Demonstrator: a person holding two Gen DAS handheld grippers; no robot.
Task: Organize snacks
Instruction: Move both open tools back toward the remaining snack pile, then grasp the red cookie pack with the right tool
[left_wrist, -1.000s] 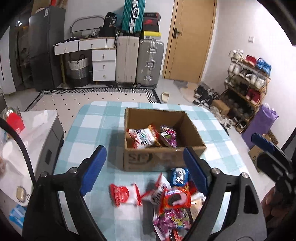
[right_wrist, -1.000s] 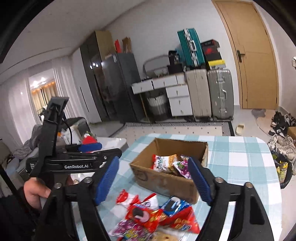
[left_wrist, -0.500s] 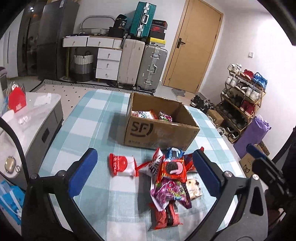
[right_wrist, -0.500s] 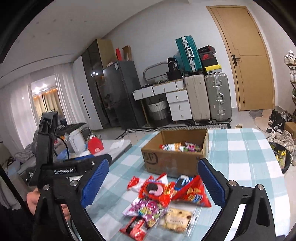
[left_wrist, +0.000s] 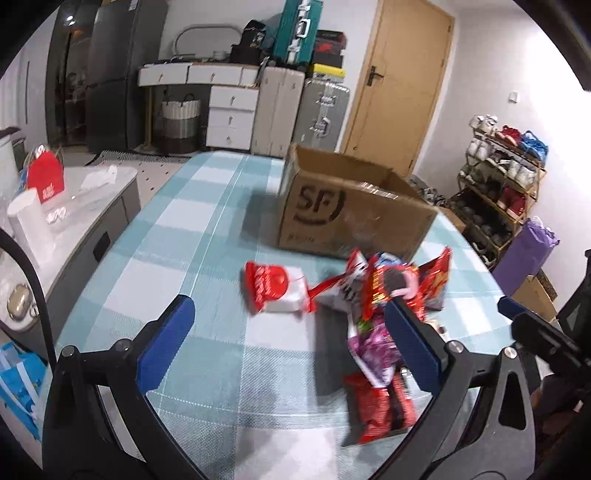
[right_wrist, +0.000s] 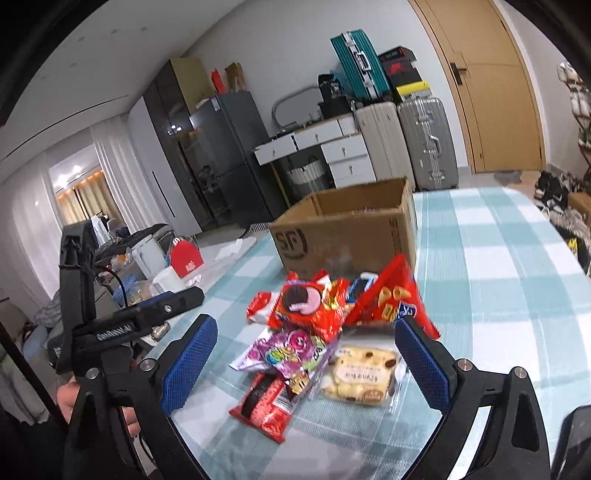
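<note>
Both grippers drop toward snack pile (right_wrist: 325, 332) in front of cardboard box (right_wrist: 343, 229), left gripper (left_wrist: 291, 347) & right gripper (right_wrist: 306, 365) jaws just widened, empty — overlapped packs, risk grabbing two.

Dim indoor light, motion blur, fisheye vignetting
</note>
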